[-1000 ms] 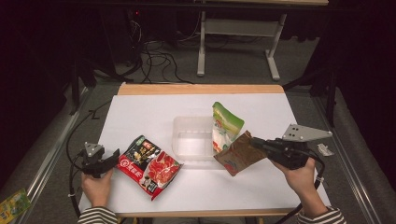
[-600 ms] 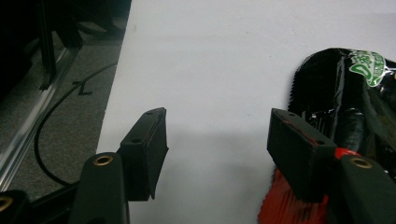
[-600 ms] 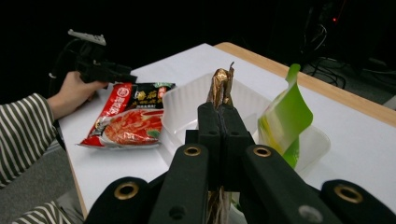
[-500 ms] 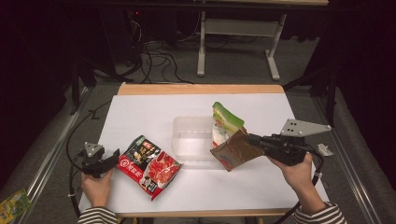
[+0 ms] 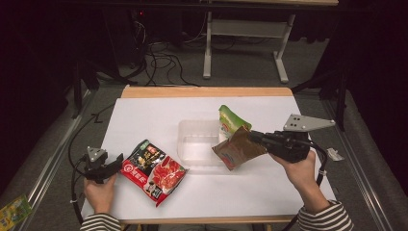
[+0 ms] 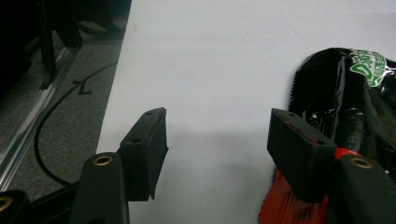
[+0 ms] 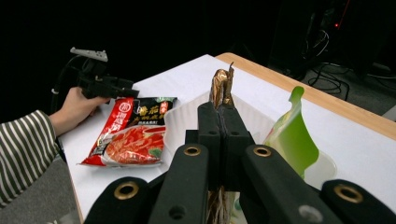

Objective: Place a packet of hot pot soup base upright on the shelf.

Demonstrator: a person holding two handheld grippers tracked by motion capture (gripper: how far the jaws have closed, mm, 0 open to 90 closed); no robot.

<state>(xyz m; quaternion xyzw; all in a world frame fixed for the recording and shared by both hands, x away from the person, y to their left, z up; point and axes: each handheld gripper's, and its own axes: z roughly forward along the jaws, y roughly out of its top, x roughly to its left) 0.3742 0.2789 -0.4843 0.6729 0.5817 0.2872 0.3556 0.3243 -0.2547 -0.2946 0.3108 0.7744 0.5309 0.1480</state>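
My right gripper (image 5: 254, 137) is shut on a brown snack packet (image 5: 238, 149), which hangs tilted over the right edge of a clear plastic tub (image 5: 195, 142). In the right gripper view the packet's crimped edge (image 7: 222, 87) sticks up between the closed jaws. A green pouch (image 5: 231, 122) leans just behind it, by the tub's right side. A red and black packet (image 5: 153, 171) lies flat at the front left. My left gripper (image 5: 117, 161) rests on the table beside that packet's left edge, open; the red and black packet (image 6: 348, 102) lies by its right jaw and nothing is between the jaws.
The white table (image 5: 154, 115) has a wooden far edge (image 5: 207, 91). Cables (image 5: 163, 62) and a desk frame (image 5: 240, 48) lie on the floor beyond. A small green wrapper (image 5: 13, 211) lies on the floor at the front left.
My right gripper has carried the brown packet up and to the left, toward the tub. The left gripper has stayed where it was.
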